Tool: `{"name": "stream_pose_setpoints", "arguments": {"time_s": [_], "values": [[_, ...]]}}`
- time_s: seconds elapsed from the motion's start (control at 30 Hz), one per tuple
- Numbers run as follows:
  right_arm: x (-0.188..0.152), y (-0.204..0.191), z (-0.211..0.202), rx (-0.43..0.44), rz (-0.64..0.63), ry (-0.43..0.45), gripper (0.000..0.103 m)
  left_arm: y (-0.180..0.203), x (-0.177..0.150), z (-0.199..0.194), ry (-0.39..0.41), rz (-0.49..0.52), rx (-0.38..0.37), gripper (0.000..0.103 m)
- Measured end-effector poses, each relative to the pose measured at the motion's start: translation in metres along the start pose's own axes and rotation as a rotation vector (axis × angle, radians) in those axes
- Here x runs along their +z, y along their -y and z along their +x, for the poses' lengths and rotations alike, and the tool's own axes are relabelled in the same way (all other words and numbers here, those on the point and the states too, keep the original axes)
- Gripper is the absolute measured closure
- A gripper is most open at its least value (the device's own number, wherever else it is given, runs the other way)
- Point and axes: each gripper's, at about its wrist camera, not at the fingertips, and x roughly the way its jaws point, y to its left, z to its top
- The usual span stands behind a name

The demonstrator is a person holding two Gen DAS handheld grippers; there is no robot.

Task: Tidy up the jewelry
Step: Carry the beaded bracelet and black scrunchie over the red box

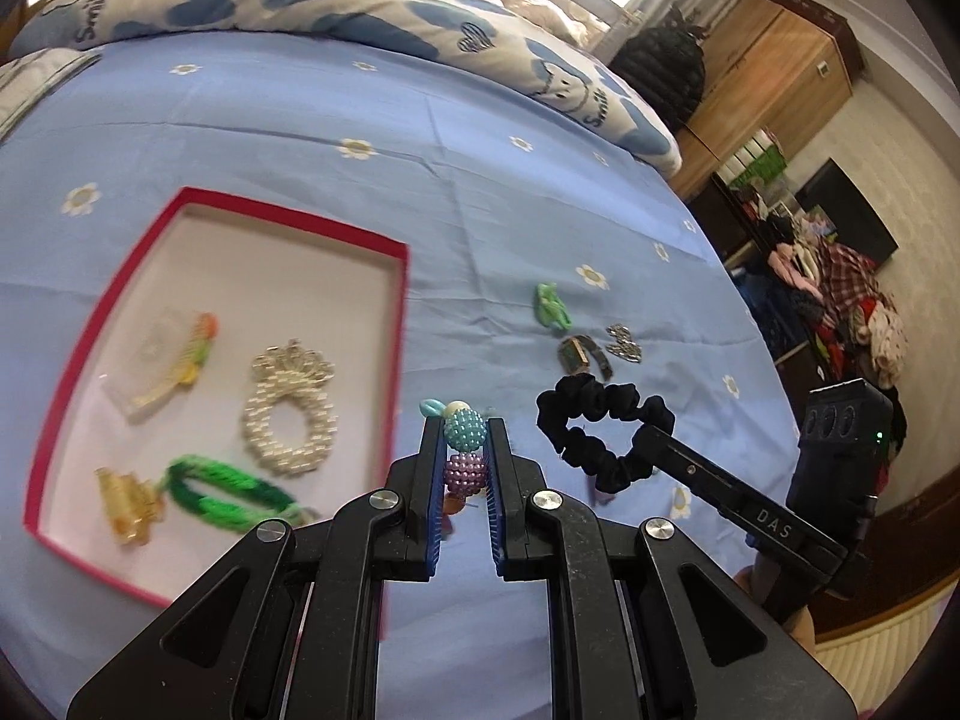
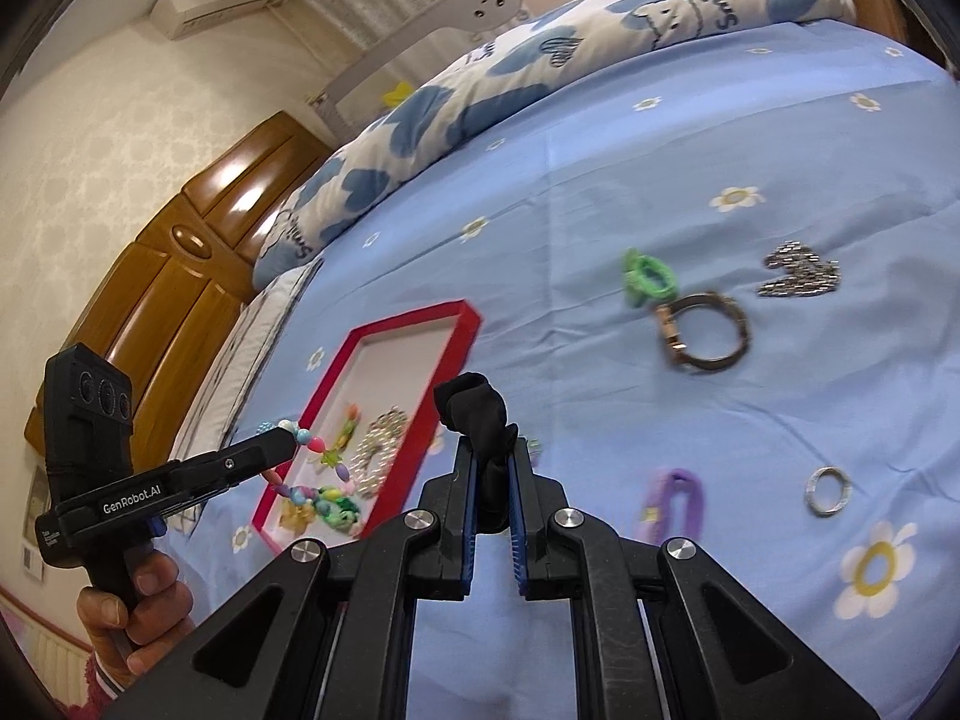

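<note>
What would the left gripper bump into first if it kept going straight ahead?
Probably the blue bedsheet, just right of the red box. The left gripper points down at bare sheet, though depth is hard to judge.

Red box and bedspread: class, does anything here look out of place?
Yes. Several pieces lie loose on the blue bedspread outside the red box: a green hair tie, a watch, a silver chain, a purple clip and a ring. Nothing looks damaged.

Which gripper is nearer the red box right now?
Left. The left gripper, shut on a bead bracelet, hangs by the red box. The right gripper, shut on a black scrunchie, hangs farther off.
</note>
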Motion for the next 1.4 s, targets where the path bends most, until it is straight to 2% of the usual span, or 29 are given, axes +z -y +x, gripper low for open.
{"name": "stream_pose_setpoints", "arguments": {"time_s": [0.5, 0.97, 1.17, 1.4], "values": [[-0.003, -0.061, 0.049, 0.069, -0.087, -0.079, 0.094, -0.059, -0.003, -0.028, 0.058, -0.080, 0.086, 0.093], [-0.009, -0.104, 0.114, 0.118, -0.138, -0.198, 0.094, -0.102, 0.006, -0.012, 0.050, -0.153, 0.128, 0.093], [-0.012, -0.102, 0.137, 0.095, -0.138, -0.240, 0.094, -0.124, 0.008, 0.000, 0.026, -0.199, 0.143, 0.093], [-0.011, -0.093, 0.147, 0.034, -0.143, -0.250, 0.093, -0.141, 0.006, 0.011, -0.002, -0.221, 0.206, 0.092]]}}
